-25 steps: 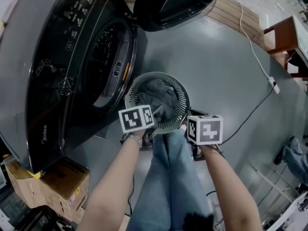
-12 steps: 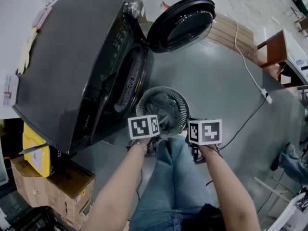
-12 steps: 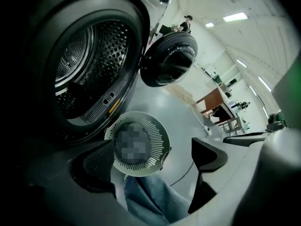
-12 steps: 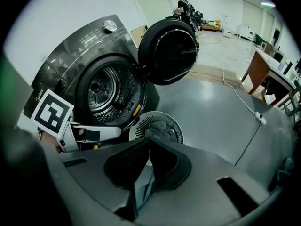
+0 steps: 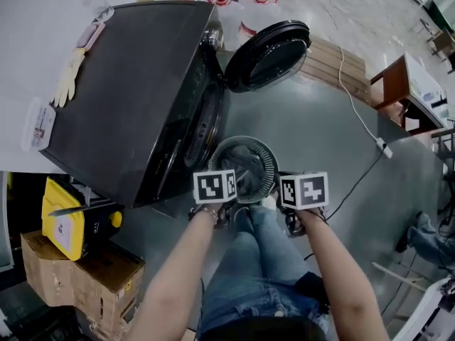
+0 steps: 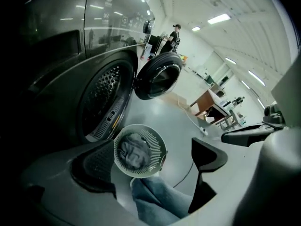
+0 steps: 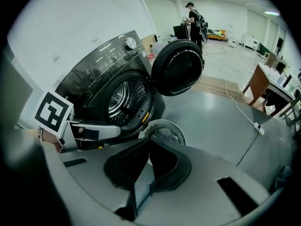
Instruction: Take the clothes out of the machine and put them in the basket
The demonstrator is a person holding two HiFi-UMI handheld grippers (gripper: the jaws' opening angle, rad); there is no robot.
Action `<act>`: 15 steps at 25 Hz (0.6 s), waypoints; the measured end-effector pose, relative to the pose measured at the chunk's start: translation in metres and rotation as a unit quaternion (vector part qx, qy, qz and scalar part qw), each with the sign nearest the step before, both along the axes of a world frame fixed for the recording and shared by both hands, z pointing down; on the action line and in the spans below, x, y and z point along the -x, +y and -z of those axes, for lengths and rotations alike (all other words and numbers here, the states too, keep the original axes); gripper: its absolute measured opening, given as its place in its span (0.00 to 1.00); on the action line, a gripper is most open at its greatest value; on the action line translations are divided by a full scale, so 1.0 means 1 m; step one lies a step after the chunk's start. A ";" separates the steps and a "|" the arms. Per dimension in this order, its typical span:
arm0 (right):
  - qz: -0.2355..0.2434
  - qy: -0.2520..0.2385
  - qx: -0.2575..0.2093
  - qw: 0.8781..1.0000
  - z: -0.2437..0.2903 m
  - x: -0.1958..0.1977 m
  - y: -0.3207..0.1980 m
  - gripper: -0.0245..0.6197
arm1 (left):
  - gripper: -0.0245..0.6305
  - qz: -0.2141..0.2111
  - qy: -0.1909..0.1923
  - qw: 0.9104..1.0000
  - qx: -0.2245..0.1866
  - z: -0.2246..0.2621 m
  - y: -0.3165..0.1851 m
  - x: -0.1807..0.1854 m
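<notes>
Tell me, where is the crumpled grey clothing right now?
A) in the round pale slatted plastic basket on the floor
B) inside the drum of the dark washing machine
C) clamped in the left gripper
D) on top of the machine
A: the crumpled grey clothing lies inside the round pale slatted plastic basket, which stands on the grey floor in front of the dark washing machine.

The right gripper (image 7: 148, 147) had its jaws pressed together with nothing between them. Just beyond them sat the slatted basket (image 7: 180, 132) holding grey clothes (image 7: 163, 134), beside the washing machine (image 7: 101, 74) (its door (image 7: 178, 68) swung wide).
</notes>
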State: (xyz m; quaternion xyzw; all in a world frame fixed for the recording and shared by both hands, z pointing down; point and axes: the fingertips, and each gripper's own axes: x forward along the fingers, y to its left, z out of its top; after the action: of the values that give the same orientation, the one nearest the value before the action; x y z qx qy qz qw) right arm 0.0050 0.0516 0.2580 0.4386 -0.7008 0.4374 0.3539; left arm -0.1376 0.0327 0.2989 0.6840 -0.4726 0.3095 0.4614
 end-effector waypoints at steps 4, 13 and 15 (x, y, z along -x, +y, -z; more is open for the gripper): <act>-0.006 -0.003 -0.004 1.000 0.010 0.000 0.004 0.05 | 0.82 -0.016 -0.014 1.000 -0.018 0.021 0.003 0.005; -0.002 -0.011 -0.027 1.000 0.035 -0.008 0.008 0.05 | 0.82 0.004 -0.026 0.999 -0.043 0.044 0.011 0.003; 0.002 -0.009 -0.034 0.999 0.042 -0.013 0.011 0.05 | 0.82 0.010 -0.029 0.998 -0.051 0.052 0.015 0.000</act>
State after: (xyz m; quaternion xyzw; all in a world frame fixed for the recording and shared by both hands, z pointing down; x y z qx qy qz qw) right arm 0.0176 0.0628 0.2157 0.4453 -0.7189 0.4167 0.3335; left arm -0.1375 0.0474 0.2470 0.6929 -0.5077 0.3000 0.4148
